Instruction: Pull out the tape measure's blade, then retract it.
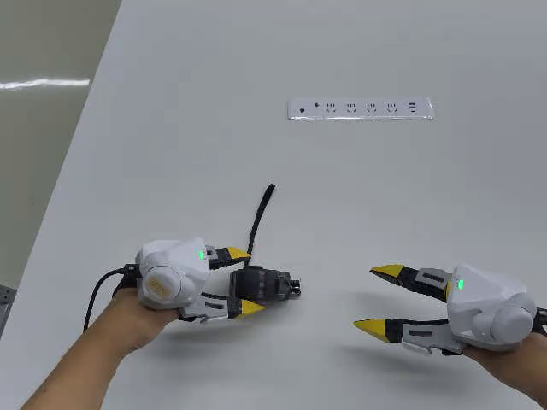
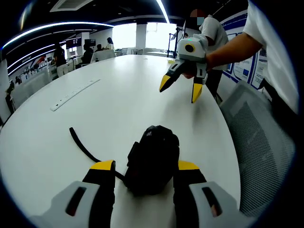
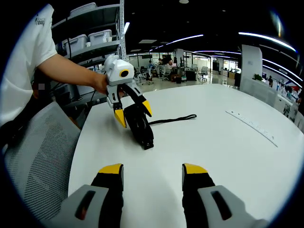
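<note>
The left gripper [image 1: 246, 280] lies level on the white tabletop [image 1: 214, 128], pointing right, its yellow-tipped jaws clamped on the black tape measure case [image 1: 265, 284]. No blade is visible. The case's black wrist strap [image 1: 259, 218] trails away across the table. The right gripper [image 1: 372, 298] faces it, well apart, jaws spread and empty.

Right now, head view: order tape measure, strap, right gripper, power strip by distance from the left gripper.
1. tape measure, between the jaws of the left gripper.
2. strap, trailing beyond it.
3. right gripper, to the right.
4. power strip, farthest back.
</note>
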